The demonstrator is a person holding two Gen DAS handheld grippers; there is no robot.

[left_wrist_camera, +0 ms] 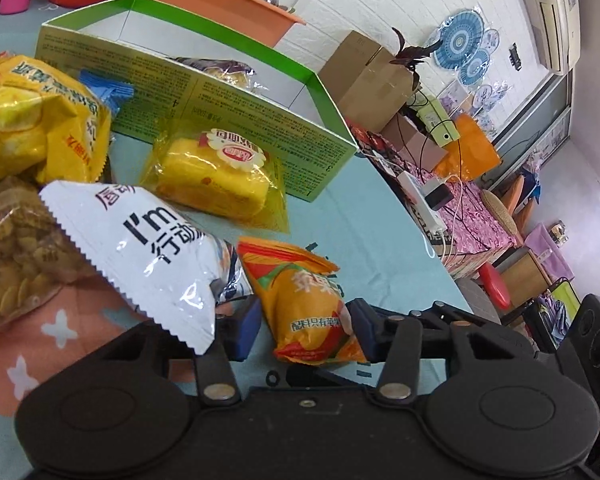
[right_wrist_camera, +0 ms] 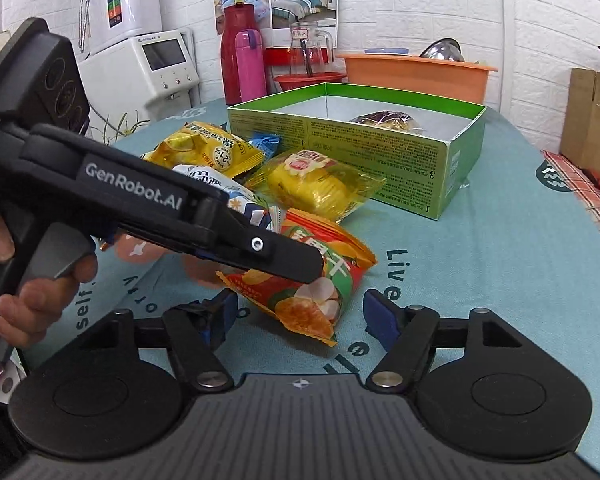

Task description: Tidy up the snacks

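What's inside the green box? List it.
In the green box, one wrapped snack with yellow contents lies near the far wall; the white floor around it is bare. The front wall hides the floor strip just behind it.

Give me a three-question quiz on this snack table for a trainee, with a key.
1. Which snack lies between the fingers of the left gripper?
A. white bag
B. orange packet
C. yellow cake
2. True or false: the green box is empty.
3. Fill in: the jaws of the right gripper stand ____.

Key:
1. B.
2. False: one wrapped snack lies inside.
3. Open, gripping nothing.
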